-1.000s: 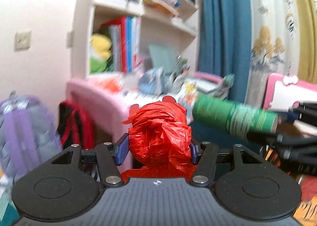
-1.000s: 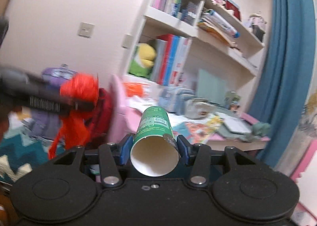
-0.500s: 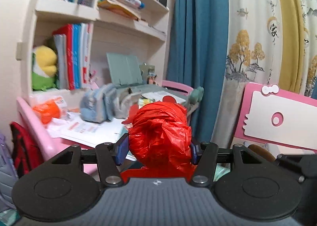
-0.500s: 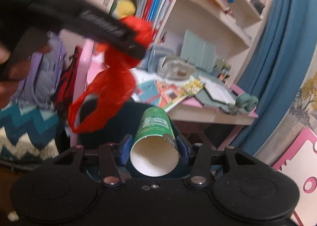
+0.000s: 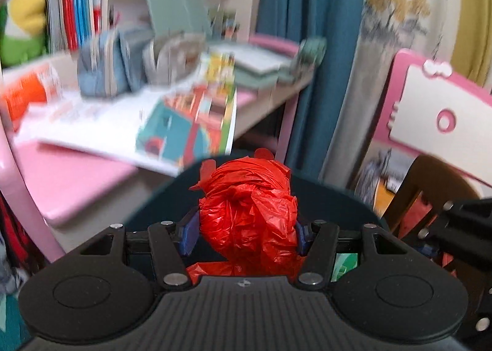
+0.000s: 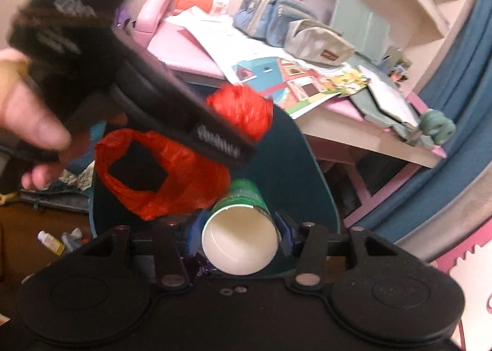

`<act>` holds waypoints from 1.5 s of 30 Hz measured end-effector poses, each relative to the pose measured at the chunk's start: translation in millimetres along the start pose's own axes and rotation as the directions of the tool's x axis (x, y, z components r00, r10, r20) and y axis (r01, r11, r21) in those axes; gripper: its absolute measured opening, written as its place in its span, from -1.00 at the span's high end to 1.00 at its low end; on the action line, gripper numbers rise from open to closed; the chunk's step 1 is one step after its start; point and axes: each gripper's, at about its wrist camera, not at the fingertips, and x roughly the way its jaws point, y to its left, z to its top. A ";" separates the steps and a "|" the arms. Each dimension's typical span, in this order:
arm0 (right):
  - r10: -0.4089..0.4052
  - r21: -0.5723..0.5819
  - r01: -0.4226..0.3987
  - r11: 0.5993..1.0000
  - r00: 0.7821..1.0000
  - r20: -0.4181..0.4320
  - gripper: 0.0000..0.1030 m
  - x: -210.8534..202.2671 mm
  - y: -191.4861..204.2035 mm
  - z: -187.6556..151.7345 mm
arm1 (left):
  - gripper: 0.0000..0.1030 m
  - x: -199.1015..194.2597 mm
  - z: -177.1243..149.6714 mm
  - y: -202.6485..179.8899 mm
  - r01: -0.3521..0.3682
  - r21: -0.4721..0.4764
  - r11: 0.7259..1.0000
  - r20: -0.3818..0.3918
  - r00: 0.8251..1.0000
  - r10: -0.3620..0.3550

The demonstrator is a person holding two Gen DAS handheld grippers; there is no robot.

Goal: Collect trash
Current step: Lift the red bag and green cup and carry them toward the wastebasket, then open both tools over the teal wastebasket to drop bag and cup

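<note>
Both pieces picked up but not binned yet: left gripper [image 5: 244, 229] clamps the crumpled red plastic bag [image 5: 246, 215], right gripper [image 6: 240, 238] squeezes the green paper cup [image 6: 241, 237], both over the dark teal bin [image 6: 307, 172], w/ dropping still left.

Dark teal bin [image 6: 310, 185] mouth open below, red plastic bag [image 6: 172, 179] and left gripper [image 6: 233, 136] crowding its left half, green paper cup [image 6: 243, 225] at the near rim, cluttered pink desk [image 6: 384, 142] just behind, blue curtain [image 6: 461, 123] closing the right.
</note>
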 end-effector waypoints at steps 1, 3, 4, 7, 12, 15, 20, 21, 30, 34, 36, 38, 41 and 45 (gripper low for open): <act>0.012 -0.016 -0.013 1.000 1.000 -0.006 0.07 1.8 -0.1 2.3 | -0.12 5.5 -1.3 1.5 0.002 -0.004 1.000 -0.031 1.000 -0.002; 0.022 -0.035 -0.023 0.999 0.999 -0.039 0.08 9.0 0.6 4.9 | -0.14 13.3 -4.4 1.9 -0.004 -0.002 1.000 -0.069 0.998 0.004; 0.021 -0.046 -0.024 0.999 0.998 -0.061 0.08 14.1 1.4 6.4 | -0.14 15.8 -5.9 1.7 -0.005 0.006 1.000 -0.088 0.996 0.005; 0.022 -0.060 -0.028 0.998 0.995 -0.099 0.08 24.6 2.3 8.7 | -0.15 22.6 -10.6 -0.5 -0.021 0.023 1.000 -0.128 0.992 0.024; 0.030 -0.082 -0.042 0.996 0.990 -0.141 0.01 32.0 4.3 9.3 | -0.20 31.2 -13.8 -1.4 -0.042 0.027 0.999 -0.176 0.983 0.046; 0.023 -0.087 -0.036 0.996 0.990 -0.142 -0.19 29.4 4.0 9.1 | -0.35 29.3 -15.5 0.0 -0.031 0.018 0.999 -0.181 0.983 0.034; 0.015 -0.067 -0.023 0.997 0.992 -0.124 -0.30 14.0 3.3 8.5 | -0.44 13.6 -16.2 0.5 -0.023 0.016 1.000 -0.150 0.988 0.025; 0.013 -0.062 -0.020 0.998 0.993 -0.116 -0.32 9.6 3.2 8.7 | -0.44 9.3 -16.3 1.0 -0.017 0.017 1.000 -0.144 0.989 0.019; 0.021 -0.015 -0.021 1.000 1.000 -0.022 -0.50 -41.8 16.9 12.8 | -0.56 -61.0 -24.7 11.6 -0.010 0.008 1.000 -0.040 0.999 0.010; 0.034 0.001 -0.034 0.999 0.999 0.021 -0.60 -63.6 31.7 14.7 | -0.56 -97.1 -33.7 20.1 -0.019 0.014 1.000 0.000 1.000 0.019; 0.052 0.010 -0.053 0.999 0.998 0.038 -0.63 -73.0 40.9 14.9 | -0.56 -115.0 -40.0 26.5 -0.026 0.010 1.000 0.020 0.999 0.026; 0.068 0.022 -0.069 0.997 0.996 0.059 -0.70 -81.3 50.9 15.1 | -0.56 -133.0 -47.1 34.0 -0.028 0.003 1.000 0.036 0.999 0.028; 0.101 0.044 -0.105 0.993 0.991 0.087 -0.79 -89.7 66.3 15.2 | -0.57 -157.1 -59.5 46.1 -0.044 0.000 0.999 0.057 0.997 0.044; 0.148 0.076 -0.158 0.985 0.982 0.121 -0.85 -95.3 91.5 15.4 | -0.59 -184.5 -78.5 68.4 -0.068 -0.032 0.997 0.078 0.994 0.071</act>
